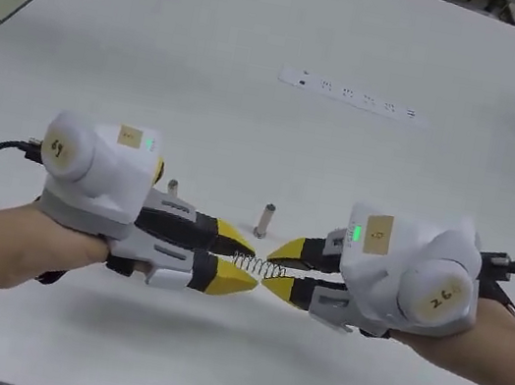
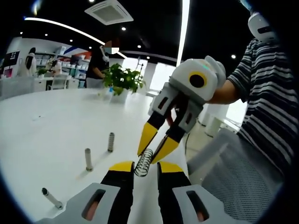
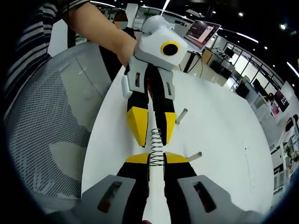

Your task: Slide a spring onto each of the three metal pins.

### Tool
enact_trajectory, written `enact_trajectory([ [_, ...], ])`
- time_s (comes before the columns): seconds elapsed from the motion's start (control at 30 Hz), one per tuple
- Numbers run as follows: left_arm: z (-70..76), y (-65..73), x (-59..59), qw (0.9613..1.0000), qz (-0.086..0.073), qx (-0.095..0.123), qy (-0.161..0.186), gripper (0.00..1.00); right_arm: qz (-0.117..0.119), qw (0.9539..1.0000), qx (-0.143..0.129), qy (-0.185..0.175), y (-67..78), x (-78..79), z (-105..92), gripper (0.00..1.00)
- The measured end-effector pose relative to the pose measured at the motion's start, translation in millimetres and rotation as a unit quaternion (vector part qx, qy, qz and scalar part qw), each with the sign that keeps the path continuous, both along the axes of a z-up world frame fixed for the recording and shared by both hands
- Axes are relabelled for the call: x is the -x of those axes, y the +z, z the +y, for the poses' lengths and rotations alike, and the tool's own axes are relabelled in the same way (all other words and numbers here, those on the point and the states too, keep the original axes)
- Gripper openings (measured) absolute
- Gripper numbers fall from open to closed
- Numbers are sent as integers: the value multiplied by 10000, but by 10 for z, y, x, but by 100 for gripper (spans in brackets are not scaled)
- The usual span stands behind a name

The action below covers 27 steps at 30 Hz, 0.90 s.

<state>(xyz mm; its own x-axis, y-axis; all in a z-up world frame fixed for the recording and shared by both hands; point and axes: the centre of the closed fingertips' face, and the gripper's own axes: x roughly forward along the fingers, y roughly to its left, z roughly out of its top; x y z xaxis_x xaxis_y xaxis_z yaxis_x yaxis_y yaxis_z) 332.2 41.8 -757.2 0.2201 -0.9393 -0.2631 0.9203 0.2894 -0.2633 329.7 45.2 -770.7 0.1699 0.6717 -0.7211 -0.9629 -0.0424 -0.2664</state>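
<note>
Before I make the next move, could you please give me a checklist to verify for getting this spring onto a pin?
1. Silver coil spring gripped by the right gripper: ok, its jaws close on one end.
2. Left gripper hold on the other end: cannot tell; its jaws flank the spring, but contact is unclear.
3. Upright grey metal pin to aim for: ok, it stands on the white table.
4. Spring lined up with that pin: not ok; it is held level, off to one side.
5. All pins standing: not ok; one tipped pin lies on the table.
</note>
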Motion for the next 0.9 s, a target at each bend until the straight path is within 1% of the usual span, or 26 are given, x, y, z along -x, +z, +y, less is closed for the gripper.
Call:
enact_trajectory([
  [0.23,-15,7,-13,10000,-50,9,8,5,-1,10000,-16,36,23,20,-17,8],
  [0.57,-34,39,4,9999,-137,50,-76,3,31,10000,-66,7,37,16,-34,8],
  [0.63,-41,52,14,9998,-129,80,-100,2,30,10000,-42,15,34,14,-44,8],
  [0.8,-38,55,18,9998,-162,62,-119,2,37,10000,-58,16,39,16,-40,8],
  [0.83,-36,58,21,9997,-191,56,-136,2,49,10000,-68,12,41,19,-38,8],
  [0.9,-33,66,22,9997,-184,66,-143,2,49,10000,-84,16,44,20,-35,8],
])
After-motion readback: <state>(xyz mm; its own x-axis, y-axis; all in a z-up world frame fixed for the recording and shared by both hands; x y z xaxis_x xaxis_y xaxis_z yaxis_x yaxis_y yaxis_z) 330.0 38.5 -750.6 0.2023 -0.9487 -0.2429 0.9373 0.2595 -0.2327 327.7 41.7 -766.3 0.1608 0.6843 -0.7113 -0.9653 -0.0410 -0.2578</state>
